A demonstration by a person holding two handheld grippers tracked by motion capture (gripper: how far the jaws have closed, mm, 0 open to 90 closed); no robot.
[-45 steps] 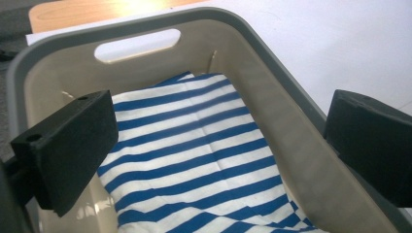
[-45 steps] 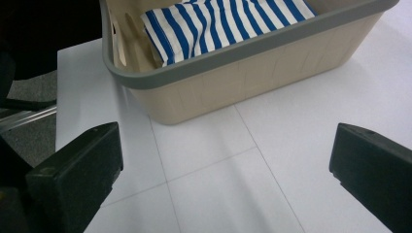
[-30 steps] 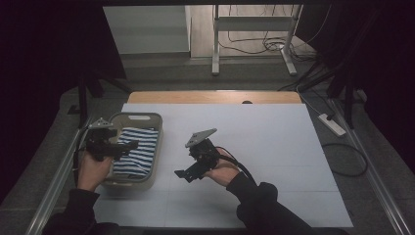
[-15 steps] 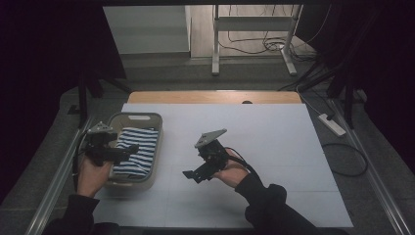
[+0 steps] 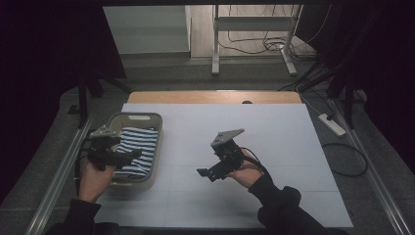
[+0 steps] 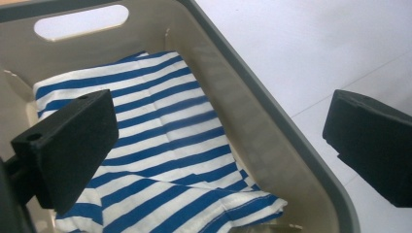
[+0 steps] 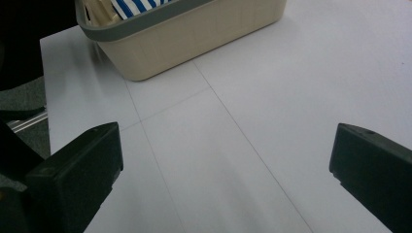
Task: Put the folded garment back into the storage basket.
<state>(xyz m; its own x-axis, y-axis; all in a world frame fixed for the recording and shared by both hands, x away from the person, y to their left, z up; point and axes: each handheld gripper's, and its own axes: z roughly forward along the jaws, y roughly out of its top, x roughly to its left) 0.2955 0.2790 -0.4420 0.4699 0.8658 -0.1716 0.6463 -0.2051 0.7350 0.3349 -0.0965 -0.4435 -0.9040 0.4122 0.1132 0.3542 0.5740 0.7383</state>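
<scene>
While my left tool hangs released over the striped cloth in the basket, my right tool, also released, hovers above the bare surface.

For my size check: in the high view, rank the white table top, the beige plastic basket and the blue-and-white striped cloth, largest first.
1. White table top
2. Beige plastic basket
3. Blue-and-white striped cloth, lying inside the basket
</scene>
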